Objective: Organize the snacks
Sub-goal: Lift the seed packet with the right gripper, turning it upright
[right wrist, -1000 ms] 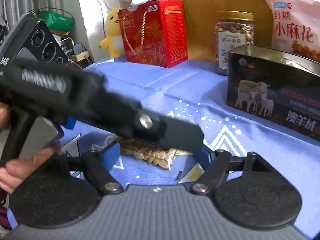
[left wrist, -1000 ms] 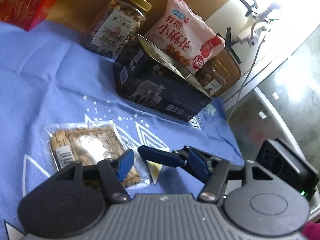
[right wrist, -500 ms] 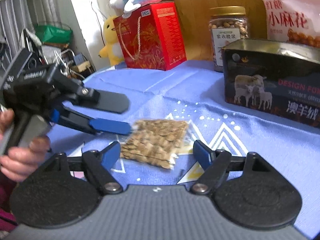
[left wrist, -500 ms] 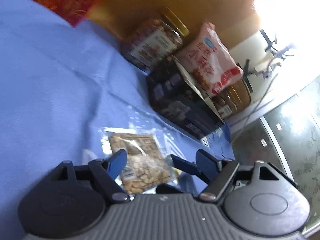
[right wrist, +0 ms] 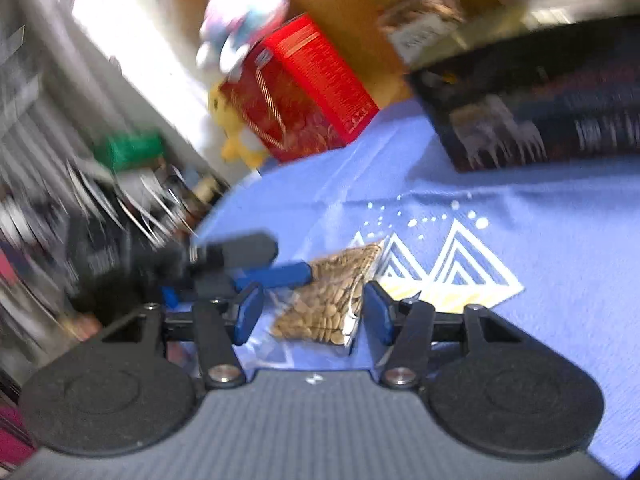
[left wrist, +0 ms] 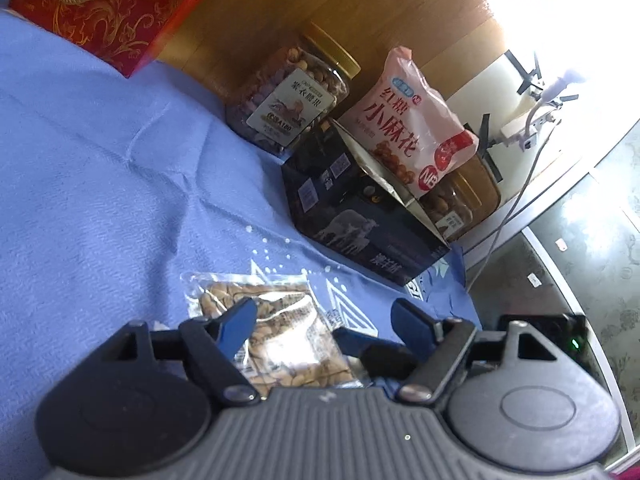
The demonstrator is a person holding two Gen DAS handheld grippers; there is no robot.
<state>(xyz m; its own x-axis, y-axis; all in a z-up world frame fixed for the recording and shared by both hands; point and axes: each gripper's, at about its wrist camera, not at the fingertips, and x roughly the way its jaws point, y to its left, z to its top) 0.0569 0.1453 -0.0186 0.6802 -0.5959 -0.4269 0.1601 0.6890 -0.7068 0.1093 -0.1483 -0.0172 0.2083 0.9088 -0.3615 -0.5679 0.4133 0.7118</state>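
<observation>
Left wrist view first: a small clear nut packet is seen lying flat on the blue-clothed surface, right in front of the left gripper, whose blue fingers are spread wide with nothing between them. Right gripper is released too, with the same packet sitting in the gap between its fingers but not pinched, as far as can be told through the blur.

Further back, a dark tin box is parked with its top open, a pink snack bag propped up in or behind it (hard to say which). A jar of nuts is set just beside the box, and a red gift bag further off to the left.

Handling-wise, the packet is judged to be light, floppy and pretty slick: thin crinkly plastic, loose nuts inside that can shift around. Being flat on cloth, it probably can't be scooped from the middle easily. An edge or the sealed seam looks like the best place to be pinched, since the film there is flat and won't bulge out. Squeezing hard on the filled part could crack the nuts or let the packet squirt sideways. The cloth might get caught along with it, so a shallow bite is advised.
</observation>
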